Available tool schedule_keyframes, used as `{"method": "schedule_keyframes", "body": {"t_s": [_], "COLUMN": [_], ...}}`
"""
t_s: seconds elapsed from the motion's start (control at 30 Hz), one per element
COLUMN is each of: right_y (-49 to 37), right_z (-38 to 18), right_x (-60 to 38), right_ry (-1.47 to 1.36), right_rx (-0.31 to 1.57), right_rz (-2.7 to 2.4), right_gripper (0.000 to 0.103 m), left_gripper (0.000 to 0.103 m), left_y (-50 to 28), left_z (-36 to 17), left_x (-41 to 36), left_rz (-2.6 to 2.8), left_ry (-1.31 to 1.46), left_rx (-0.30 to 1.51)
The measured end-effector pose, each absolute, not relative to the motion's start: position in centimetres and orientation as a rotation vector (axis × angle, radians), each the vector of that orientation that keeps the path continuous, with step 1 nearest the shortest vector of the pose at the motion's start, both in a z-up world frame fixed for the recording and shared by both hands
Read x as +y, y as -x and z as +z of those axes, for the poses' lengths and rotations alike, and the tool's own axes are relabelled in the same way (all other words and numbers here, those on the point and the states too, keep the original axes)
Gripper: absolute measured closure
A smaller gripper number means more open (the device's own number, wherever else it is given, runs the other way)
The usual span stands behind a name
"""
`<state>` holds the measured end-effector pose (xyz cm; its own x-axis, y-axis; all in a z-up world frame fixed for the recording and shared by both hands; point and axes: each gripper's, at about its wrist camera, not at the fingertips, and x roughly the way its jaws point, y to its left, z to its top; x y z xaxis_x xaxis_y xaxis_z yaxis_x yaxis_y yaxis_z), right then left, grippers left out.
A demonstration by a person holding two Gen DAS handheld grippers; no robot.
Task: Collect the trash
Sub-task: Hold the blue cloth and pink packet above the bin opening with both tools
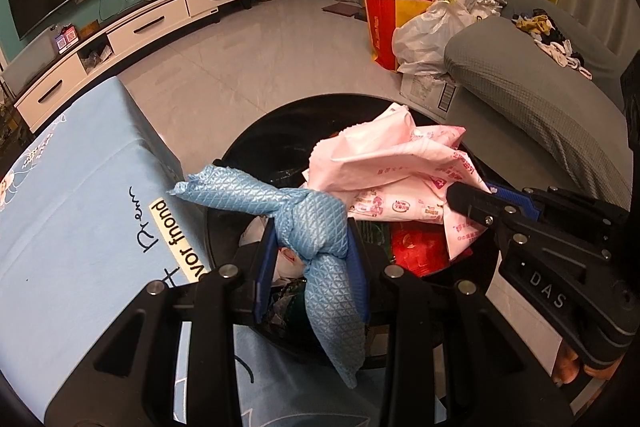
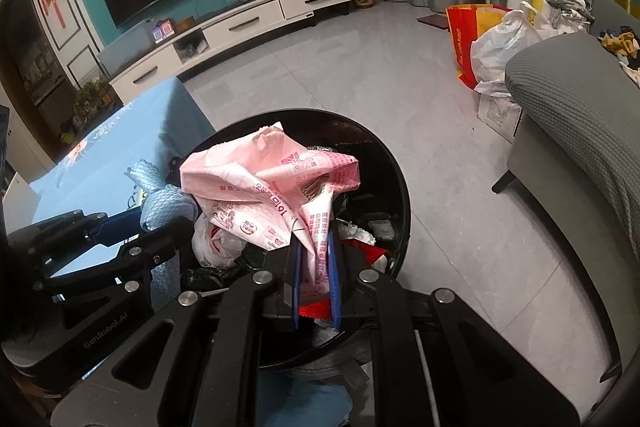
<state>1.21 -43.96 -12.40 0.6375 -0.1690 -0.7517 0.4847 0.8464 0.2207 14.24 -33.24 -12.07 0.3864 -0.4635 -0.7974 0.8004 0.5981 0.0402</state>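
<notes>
Two soft, light items over the black bin [image 2: 400, 187], frame centre: left gripper [image 1: 312, 259] pinches the knotted blue cloth [image 1: 316, 223], right gripper [image 2: 316, 275] clamps the crumpled pink wrapper [image 2: 264, 187].

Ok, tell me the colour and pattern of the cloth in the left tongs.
Light blue cloth with a small triangle weave, clearest in the left wrist view.

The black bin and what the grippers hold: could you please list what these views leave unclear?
- Black bin: its depth, hidden in both views by trash and the pink wrapper.
- Blue cloth: lower end cut off behind the left gripper, left wrist view.
- Wrapper print: too small to read.
</notes>
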Motion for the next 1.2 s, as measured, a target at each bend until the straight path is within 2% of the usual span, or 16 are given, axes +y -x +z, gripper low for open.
{"method": "schedule_keyframes", "body": {"t_s": [1.2], "right_y": [-1.9], "right_z": [-13.4], "right_x": [-43.8], "right_ry": [-0.407], "right_rx": [0.841], "right_rz": [-0.397], "right_gripper": [0.089], "left_gripper": [0.068], "left_y": [-14.6], "left_z": [-13.8], "left_x": [-35.3], "left_rz": [-0.822], "left_ry": [-0.511], "left_rx": [0.882]}}
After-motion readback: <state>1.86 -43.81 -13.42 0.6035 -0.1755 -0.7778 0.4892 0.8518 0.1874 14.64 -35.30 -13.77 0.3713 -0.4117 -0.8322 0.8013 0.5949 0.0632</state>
